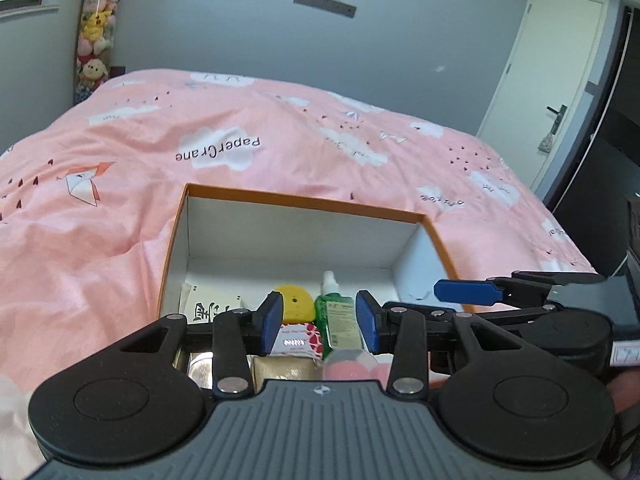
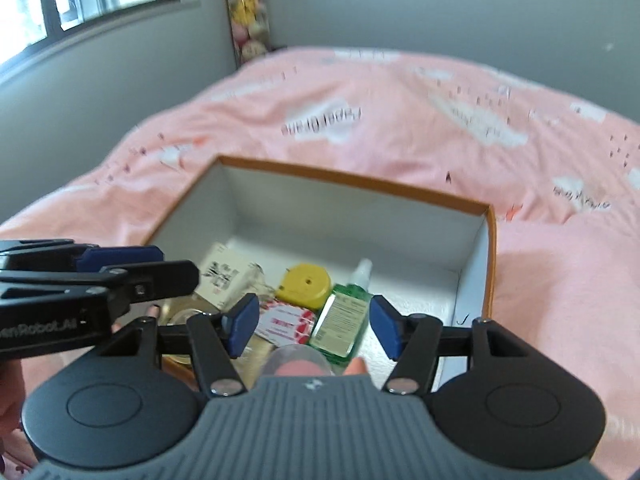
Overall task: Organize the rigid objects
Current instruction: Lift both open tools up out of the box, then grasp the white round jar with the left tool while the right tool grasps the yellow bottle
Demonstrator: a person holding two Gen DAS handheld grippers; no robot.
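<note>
1. The left tool point(image 1: 320, 322) hangs above the near end of the box, its blue pads point(image 1: 271, 322) apart with nothing pressed between them; the box contents show through the gap below.
2. The right tool point(image 2: 314, 328) hovers over the same near end, its pads point(image 2: 242, 326) standing wider apart and likewise holding nothing.
3. Each tool shows in the other's view: the right one juts in from the right edge of the left wrist view, the left one from the left edge of the right wrist view, so the two are close side by side.
4. Directly below the tools lies a green spray bottle point(image 1: 338, 320) on its side, its white nozzle pointing toward the far wall of the box.
5. Just left of the bottle sits a yellow round case point(image 1: 294, 306), and near it a small red-and-white patterned packet point(image 1: 298, 340).
6. Further left stands a white carton with black print point(image 2: 224, 276); a clear container with pink contents point(image 1: 348, 366) lies nearest the camera, partly hidden.
7. All these things crowd the near half of the orange-rimmed box point(image 1: 304, 200); its white far half is bare.
8. The box rests on a bed with a pink cloud-print cover point(image 1: 160, 140).
9. Stuffed toys point(image 1: 96, 28) hang in the far left corner; a white door point(image 1: 548, 60) stands at right.
</note>
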